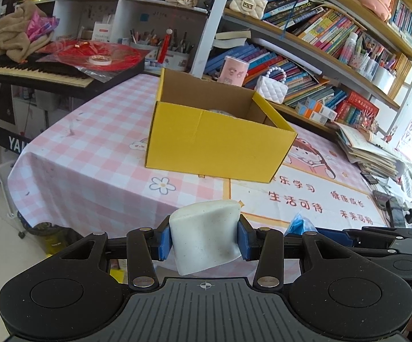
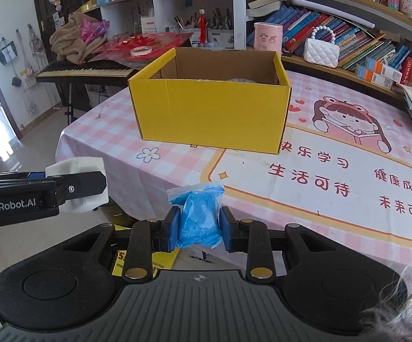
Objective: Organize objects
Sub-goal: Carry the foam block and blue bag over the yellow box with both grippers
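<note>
- Cluttered study: bookshelves (image 1: 334, 37) at the back, keyboard (image 1: 34, 71) off the table's far-left corner.
- Table (image 2: 348, 176) under a pink check cloth with cartoon print; near edge sits just ahead of both grippers.
- Yellow box (image 2: 208, 114), open top, sits mid-table toward the left edge. Something round lies inside by the far wall; too hidden to name.
- Left gripper (image 1: 205, 239) clenched on a white block (image 1: 206, 236), pads tight on both sides. Block is off the table, held out past the near-left corner.
- Right gripper (image 2: 199, 228) grasping a blue bag (image 2: 199, 216), pads squeezing its middle, zip strip sticking up. Bag hangs just at the near edge, not resting on the cloth.
- The two grippers are side by side, left one level with the right in the right wrist view.
- Step, my read: carry phase, both items picked, neither delivered.
- Next move likely needs: lift enough to clear the box's near wall, go forward over the opening, then release. One at a time would be safer; the soft bag may snag on the rim.
</note>
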